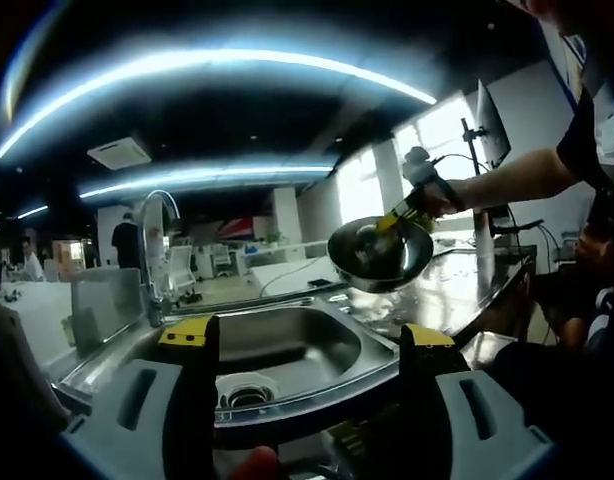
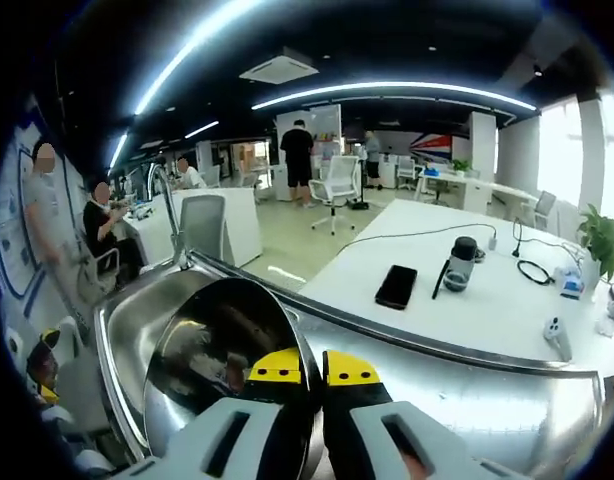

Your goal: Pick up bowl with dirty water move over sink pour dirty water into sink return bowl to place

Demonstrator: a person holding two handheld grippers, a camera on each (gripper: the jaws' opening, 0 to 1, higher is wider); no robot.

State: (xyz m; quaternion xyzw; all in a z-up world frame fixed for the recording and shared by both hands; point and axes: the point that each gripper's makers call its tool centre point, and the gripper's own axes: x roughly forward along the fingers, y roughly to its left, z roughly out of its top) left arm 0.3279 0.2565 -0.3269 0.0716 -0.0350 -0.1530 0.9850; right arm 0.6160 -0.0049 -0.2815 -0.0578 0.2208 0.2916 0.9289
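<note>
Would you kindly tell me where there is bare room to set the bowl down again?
The steel counter right of the sink is bare, up to the white table. That table is crowded: phone, bottle, cables. The right hand-held gripper holds the bowl.

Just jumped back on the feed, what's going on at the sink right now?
A person is working two handheld grippers at a steel sink. The right gripper is shut on the rim of a metal bowl, holding it in the air beside the basin and above the counter. The left gripper is open, holding nothing, and points at the basin with the drain below it. The faucet stands behind the basin. Whether water is in the bowl cannot be told.
</note>
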